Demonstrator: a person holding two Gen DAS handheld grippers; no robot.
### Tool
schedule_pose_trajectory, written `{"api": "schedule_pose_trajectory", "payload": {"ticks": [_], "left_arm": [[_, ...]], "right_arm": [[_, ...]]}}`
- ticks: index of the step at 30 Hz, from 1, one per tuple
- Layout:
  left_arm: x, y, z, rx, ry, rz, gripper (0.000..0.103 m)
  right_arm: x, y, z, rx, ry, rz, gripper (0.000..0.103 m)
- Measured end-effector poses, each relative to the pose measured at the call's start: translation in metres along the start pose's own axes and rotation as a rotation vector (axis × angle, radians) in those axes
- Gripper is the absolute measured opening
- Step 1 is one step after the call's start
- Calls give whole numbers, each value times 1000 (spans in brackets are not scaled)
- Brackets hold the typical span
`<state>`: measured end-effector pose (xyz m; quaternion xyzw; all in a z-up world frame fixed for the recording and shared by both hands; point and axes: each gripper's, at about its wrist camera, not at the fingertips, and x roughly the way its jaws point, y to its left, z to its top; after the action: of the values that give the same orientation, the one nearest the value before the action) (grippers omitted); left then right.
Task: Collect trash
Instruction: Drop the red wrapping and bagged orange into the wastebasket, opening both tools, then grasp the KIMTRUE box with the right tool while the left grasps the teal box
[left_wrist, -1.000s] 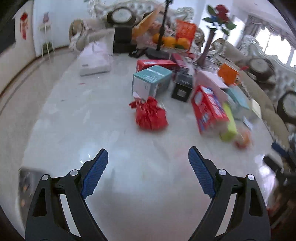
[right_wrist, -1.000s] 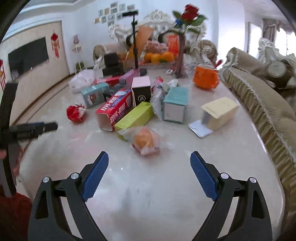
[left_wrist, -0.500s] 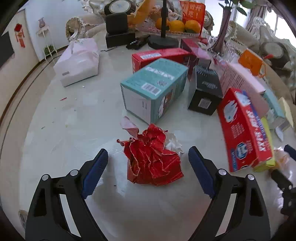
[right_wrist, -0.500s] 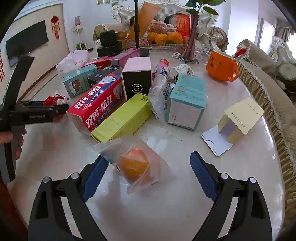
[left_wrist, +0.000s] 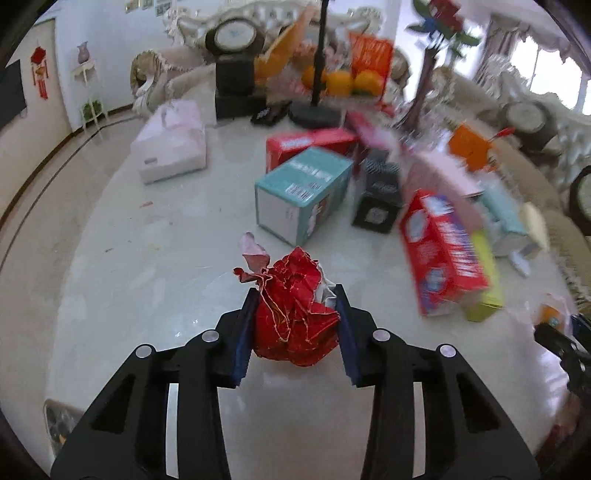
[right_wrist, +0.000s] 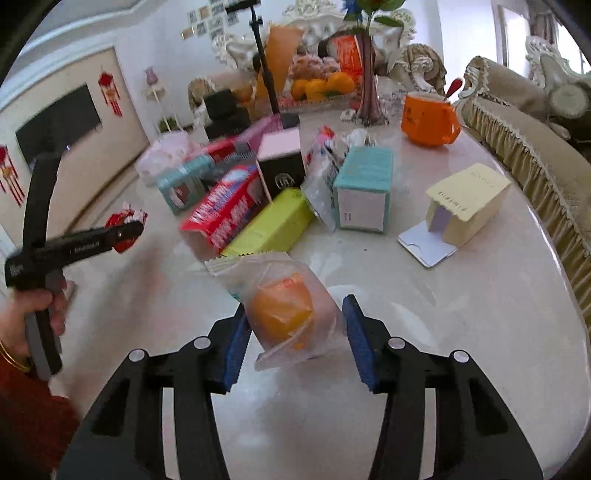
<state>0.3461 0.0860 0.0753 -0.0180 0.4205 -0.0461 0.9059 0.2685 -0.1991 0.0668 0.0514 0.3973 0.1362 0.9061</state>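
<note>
Both tongs are closing on trash: the left tongs (left_wrist: 295, 325) are squeezing a crumpled red paper wad (left_wrist: 295, 314) between their blue pads, and the right tongs (right_wrist: 295, 339) are gripping a clear plastic wrapper (right_wrist: 288, 310) with something orange inside. Each piece is sitting low over the pale marble desk (left_wrist: 129, 277), near its front edge; whether either is lifted clear I cannot tell.

Behind the wad, a teal carton (left_wrist: 303, 192) with a barcode label is standing closest, just beyond it. A black box (left_wrist: 376, 199) and a red-and-blue carton (left_wrist: 439, 254) are lying to the right, and a pink tissue pack (left_wrist: 170, 147) is resting well apart to the left.

Ahead of the wrapper, a lime-green box (right_wrist: 273, 221) is lying just beside it, with a red carton (right_wrist: 225, 210) bearing blurred white characters alongside. Further right, a teal box (right_wrist: 364, 188) is standing upright, and a pale yellow box (right_wrist: 469, 203) with small illegible print is lying open. An orange mug (right_wrist: 428, 118) is sitting at the back.
</note>
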Motion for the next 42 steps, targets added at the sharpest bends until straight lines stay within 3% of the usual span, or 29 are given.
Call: {"api": "schedule_pose_trajectory", "payload": {"ticks": [5, 8, 12, 15, 21, 25, 28, 29, 30, 32, 33, 36, 42], "left_arm": [[-84, -8, -44, 62, -143, -111, 39], [-130, -17, -101, 102, -159, -195, 39], [-161, -34, -188, 156, -34, -292, 39], [-156, -49, -251, 151, 160, -388, 39], [-57, -72, -319, 193, 411, -311, 39], [-12, -85, -339, 232, 477, -262, 39], [3, -90, -350, 207, 522, -273, 41], [5, -91, -354, 199, 533, -271, 46], [7, -91, -357, 193, 550, -270, 60], [12, -91, -359, 193, 572, -207, 81], [13, -90, -360, 197, 568, -178, 81], [13, -86, -361, 173, 562, -166, 88], [9, -74, -359, 121, 543, -173, 89]], "right_arm": [[-60, 12, -20, -7, -101, 82, 47], [-91, 19, -59, 22, -111, 158, 47], [-114, 34, -135, 87, 11, 219, 47], [-109, 44, -182, 140, 177, 273, 47], [-13, 34, -254, 177, 472, 146, 47], [23, 31, -277, 176, 563, 104, 47], [28, 40, -282, 151, 578, 100, 48], [29, 43, -281, 133, 576, 93, 48], [28, 43, -284, 121, 581, 89, 50], [30, 48, -290, 99, 602, 74, 64], [32, 49, -292, 90, 598, 52, 72], [29, 43, -301, 79, 596, 5, 73], [27, 32, -304, 124, 591, -13, 73]]}}
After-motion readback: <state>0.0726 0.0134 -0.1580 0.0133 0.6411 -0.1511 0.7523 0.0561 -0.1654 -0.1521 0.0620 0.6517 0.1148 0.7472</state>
